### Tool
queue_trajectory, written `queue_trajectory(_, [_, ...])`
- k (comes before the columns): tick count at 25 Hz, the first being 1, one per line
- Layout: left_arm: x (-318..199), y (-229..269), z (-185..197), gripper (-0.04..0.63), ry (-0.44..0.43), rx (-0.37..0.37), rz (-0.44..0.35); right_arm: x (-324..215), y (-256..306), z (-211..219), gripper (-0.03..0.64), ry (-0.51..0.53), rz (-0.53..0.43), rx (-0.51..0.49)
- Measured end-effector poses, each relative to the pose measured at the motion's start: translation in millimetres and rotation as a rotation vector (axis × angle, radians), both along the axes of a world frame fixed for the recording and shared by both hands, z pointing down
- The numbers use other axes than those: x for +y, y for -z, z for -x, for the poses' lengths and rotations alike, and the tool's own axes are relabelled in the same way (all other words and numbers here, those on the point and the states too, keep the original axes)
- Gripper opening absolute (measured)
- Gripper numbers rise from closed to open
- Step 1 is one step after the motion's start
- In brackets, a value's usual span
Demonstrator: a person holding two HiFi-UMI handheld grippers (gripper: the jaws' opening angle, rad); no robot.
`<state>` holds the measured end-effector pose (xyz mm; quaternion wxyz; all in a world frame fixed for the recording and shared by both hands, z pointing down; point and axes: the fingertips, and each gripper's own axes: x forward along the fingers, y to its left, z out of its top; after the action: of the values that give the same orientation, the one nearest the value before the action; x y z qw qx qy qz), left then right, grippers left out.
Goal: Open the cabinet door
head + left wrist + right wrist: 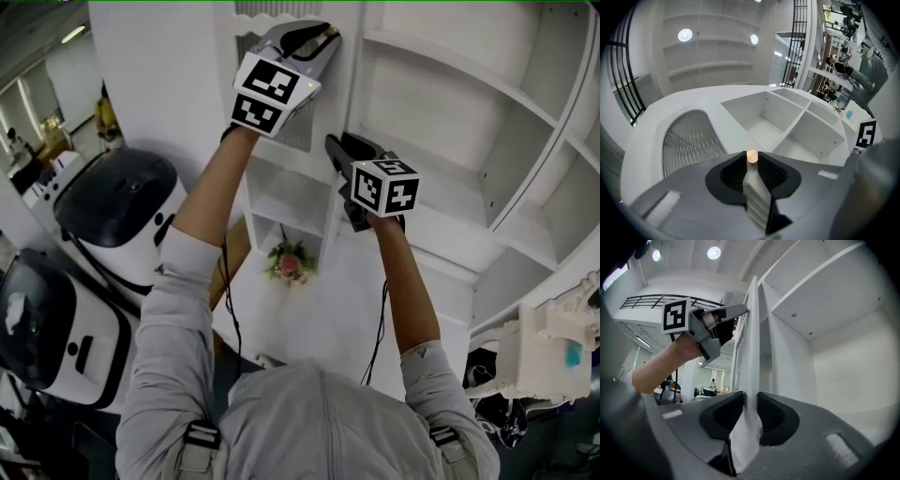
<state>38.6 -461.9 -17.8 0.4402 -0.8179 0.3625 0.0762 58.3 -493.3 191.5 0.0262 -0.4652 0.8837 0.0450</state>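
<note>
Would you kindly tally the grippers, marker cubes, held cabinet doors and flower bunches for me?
Grippers: 2, left gripper and right gripper
Marker cubes: 2
Held door: 1
Flower bunch: 1
Total: 6

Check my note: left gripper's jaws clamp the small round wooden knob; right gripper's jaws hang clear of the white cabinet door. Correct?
No: in the right gripper view the right gripper clamps its jaws on the edge of the white cabinet door. The rest holds.
</note>
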Motion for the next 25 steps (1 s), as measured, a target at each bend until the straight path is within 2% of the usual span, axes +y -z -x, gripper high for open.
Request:
queue_trajectory(9, [22.5,-0.4,22.9,0.094,0.031,0.042,0.004,28.9,-0.2,21.5,0.073,0.132,0.002,0.032])
queue_trajectory(15, [41.2,-0.5,41.5,0.098,0.067,0.017,-0.016,50.3,-1.2,40.0,0.067,0.209,0.005,0.011])
queue_trajectory(21, [54.3,-1.5,56.5,0.102,0.079,0.045,0.0,67.9,-3.2,56.0,0.069,0.28,0.005,0.004])
queue_trajectory(25, [67.7,-3.6,79.7,0.107,0.051,0.087,0.009,85.3,-3.8,79.1,0.074,0.321,-0.008,0.023])
